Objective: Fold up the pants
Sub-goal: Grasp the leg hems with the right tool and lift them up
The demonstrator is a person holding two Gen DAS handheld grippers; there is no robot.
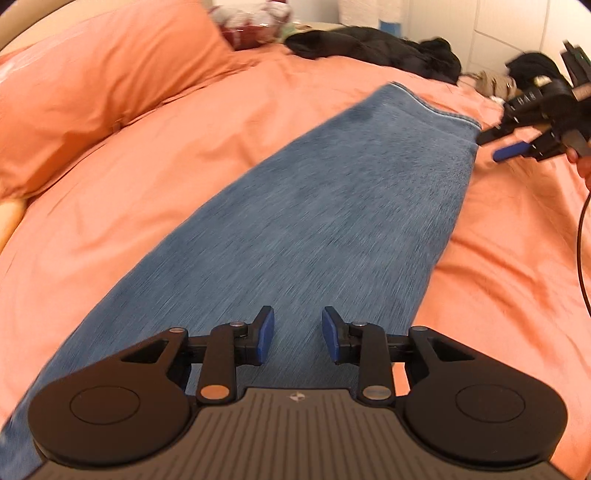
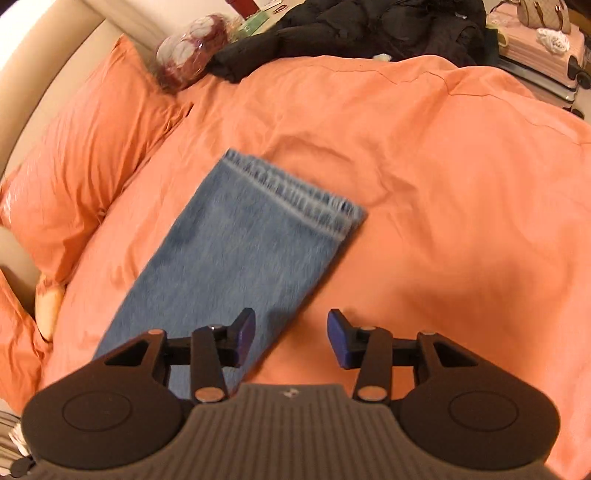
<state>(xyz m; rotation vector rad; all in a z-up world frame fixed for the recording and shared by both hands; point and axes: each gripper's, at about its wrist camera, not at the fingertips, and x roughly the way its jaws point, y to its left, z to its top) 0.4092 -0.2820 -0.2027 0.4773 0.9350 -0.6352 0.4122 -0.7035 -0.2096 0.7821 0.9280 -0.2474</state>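
- Blue jeans [image 1: 295,221] lie flat on the orange duvet [image 1: 498,258], stretched as one long strip. In the left wrist view the strip runs from 7 o'clock up to the hem at about 1 o'clock.
- Left gripper [image 1: 297,335]: fingers apart, nothing between the blue pads [image 1: 266,334]. It sits over the near part of the denim; contact with the fabric can't be told.
- Right gripper [image 2: 291,338]: fingers apart, holding nothing. Left pad [image 2: 245,334] is over the right edge of the leg, right pad [image 2: 338,343] is over bare duvet.
- From the left camera the right gripper [image 1: 496,146] shows at 2 o'clock, just beside the hem's right corner, pads spread; touching or not is unclear because of blur.
- Right wrist view: hem [image 2: 291,192] sits near frame centre, stitched edge running toward 4 o'clock, leg trailing down to 7 o'clock under the gripper body.
- Orange pillow [image 2: 92,166] at 10 o'clock, apart from the jeans.
- Black clothing pile [image 2: 369,33] at 12 o'clock on the far edge of the bed, well apart from the jeans.
- Pink suitcase [image 2: 543,62] at 1 o'clock, beyond the bed.
- Dark red wrapped bundle [image 2: 192,48] at 11 o'clock, next to the pillow's far corner.
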